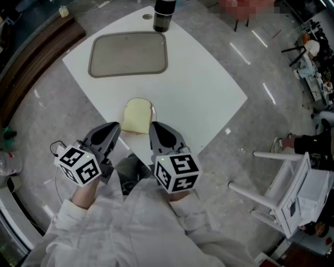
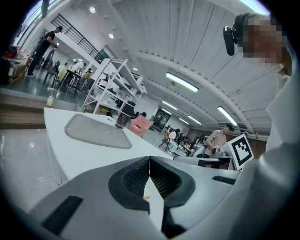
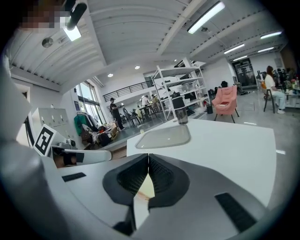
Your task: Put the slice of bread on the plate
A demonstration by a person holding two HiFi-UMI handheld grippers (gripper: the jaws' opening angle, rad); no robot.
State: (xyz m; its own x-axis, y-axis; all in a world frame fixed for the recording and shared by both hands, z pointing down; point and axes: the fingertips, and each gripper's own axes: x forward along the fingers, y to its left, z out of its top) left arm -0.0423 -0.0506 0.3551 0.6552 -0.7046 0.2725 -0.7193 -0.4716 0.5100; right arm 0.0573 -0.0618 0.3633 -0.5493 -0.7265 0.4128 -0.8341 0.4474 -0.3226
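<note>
While the fingers of the left gripper [image 2: 149, 161] meet tip to tip with nothing clamped between them, those of the right gripper [image 3: 148, 157] are likewise pressed together and empty. In the head view the two grippers sit side by side at the near corner of the white table [image 1: 203, 88], and the slice of bread [image 1: 138, 116] lies flat there, between their tips and just beside each. Farther along the table, well apart from the bread, rests the grey rectangular plate [image 1: 128, 55], with a dark cup [image 1: 164, 15] near its far right corner.
</note>
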